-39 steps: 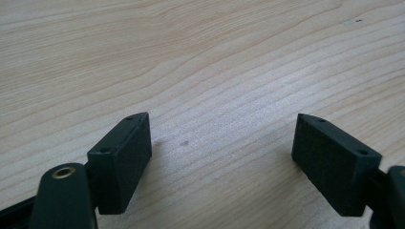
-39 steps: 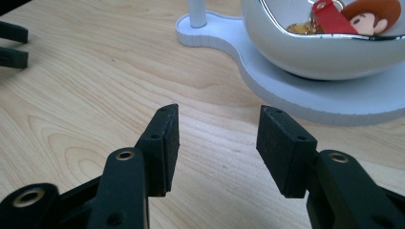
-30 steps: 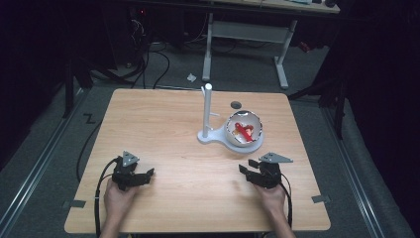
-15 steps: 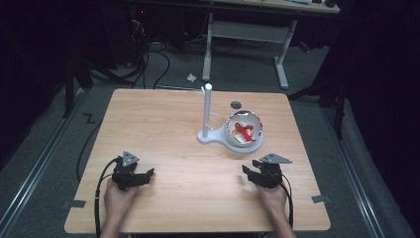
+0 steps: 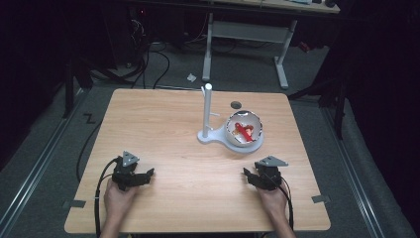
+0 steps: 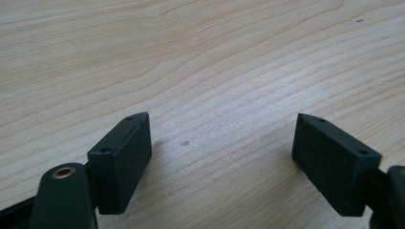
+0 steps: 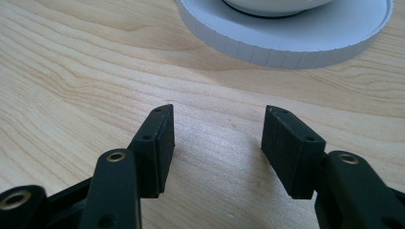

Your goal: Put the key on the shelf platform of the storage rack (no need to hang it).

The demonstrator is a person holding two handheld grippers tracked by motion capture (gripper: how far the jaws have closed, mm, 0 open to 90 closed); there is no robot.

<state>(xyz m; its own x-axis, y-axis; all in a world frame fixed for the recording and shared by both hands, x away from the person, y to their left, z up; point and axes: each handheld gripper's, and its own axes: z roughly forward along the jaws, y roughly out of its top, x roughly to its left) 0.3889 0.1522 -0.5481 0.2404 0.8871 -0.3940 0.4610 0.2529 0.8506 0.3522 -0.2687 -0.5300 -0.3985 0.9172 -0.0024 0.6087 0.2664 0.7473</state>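
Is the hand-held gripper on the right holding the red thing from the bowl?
No, the right hand-held gripper is open over bare table, and the red thing lies in the bowl.

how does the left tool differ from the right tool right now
The left tool has its jaws spread wider than the right tool. The left tool faces bare table; the right tool points at the white stand base holding the bowl. Both are open, empty and low over the wood.
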